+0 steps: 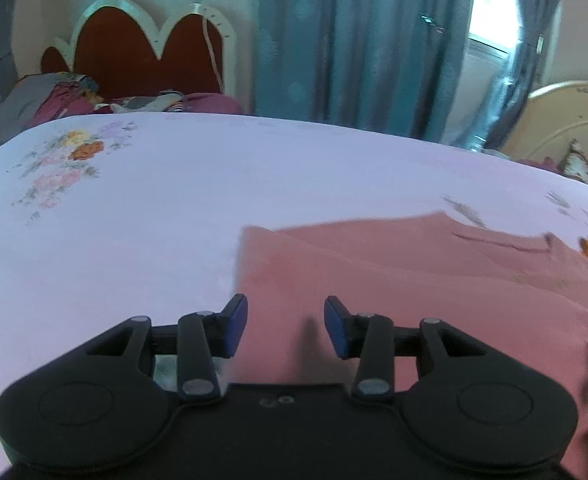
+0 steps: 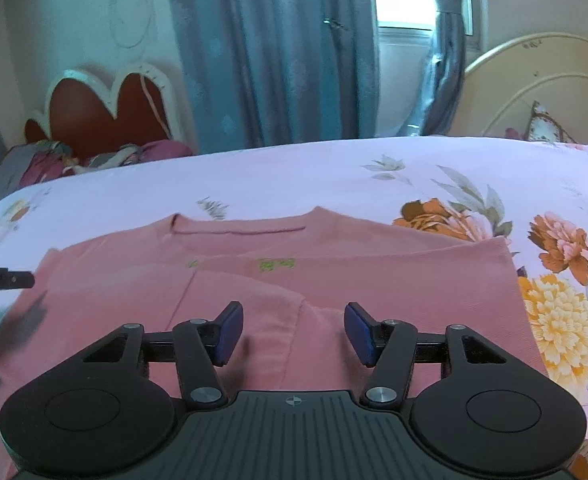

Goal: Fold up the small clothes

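At far left we see a red headboard (image 2: 105,112) with a white scalloped edge, crumpled bedding below it. Our left tool (image 1: 285,326) hangs over the left edge of the pink shirt (image 2: 334,276), its blue pads parted with nothing pinched between them. The shirt lies on the floral bedsheet (image 2: 294,172), neckline away from us, one sleeve folded across its front. Our right tool (image 2: 291,330) hovers above that folded sleeve, jaws apart and empty. Blue curtains (image 2: 273,52) hang behind, and big orange and yellow printed flowers (image 2: 558,320) sit right of the shirt.
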`<state>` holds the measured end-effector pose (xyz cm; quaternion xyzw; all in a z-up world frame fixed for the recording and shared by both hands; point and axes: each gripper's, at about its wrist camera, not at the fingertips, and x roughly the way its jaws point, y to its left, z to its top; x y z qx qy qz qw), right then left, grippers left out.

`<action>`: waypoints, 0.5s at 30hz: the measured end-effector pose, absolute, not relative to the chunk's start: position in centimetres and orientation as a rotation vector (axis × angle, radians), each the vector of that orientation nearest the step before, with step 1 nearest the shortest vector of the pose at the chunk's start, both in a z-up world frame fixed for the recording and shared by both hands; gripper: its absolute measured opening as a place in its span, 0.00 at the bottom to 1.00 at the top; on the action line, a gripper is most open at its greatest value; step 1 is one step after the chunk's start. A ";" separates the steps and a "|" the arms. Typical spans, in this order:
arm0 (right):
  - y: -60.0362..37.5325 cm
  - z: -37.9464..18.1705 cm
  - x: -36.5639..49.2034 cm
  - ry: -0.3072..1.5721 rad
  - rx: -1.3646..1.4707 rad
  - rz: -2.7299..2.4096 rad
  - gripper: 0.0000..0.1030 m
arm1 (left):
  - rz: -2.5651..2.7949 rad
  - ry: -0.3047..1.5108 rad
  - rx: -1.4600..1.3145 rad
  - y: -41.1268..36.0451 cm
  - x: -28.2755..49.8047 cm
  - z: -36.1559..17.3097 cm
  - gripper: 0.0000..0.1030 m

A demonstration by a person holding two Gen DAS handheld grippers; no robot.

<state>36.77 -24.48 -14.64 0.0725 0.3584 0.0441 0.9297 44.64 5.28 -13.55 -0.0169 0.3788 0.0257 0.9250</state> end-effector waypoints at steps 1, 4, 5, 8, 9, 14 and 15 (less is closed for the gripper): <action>-24.3 -14.8 36.6 0.745 0.145 0.100 0.38 | 0.038 0.780 -0.032 4.9 44.1 -13.6 0.40; -23.8 -15.3 35.9 0.766 0.137 0.119 0.37 | 0.000 0.797 -0.027 3.9 42.1 -14.0 0.40; -23.7 -15.5 35.5 0.773 0.133 0.126 0.37 | -0.007 0.802 -0.025 3.6 41.4 -14.2 0.40; -23.5 -16.3 34.7 0.799 0.108 0.136 0.37 | -0.019 0.828 -0.002 3.2 39.8 -15.4 0.40; -23.6 -16.8 34.5 0.815 0.095 0.133 0.37 | -0.016 0.837 0.009 3.2 39.4 -15.8 0.41; -24.5 -17.9 34.2 0.840 0.098 0.120 0.37 | -0.007 0.822 0.038 3.3 38.4 -16.7 0.43; -24.5 -17.7 34.2 0.839 0.100 0.119 0.37 | 0.000 0.828 0.038 3.1 38.4 -16.6 0.43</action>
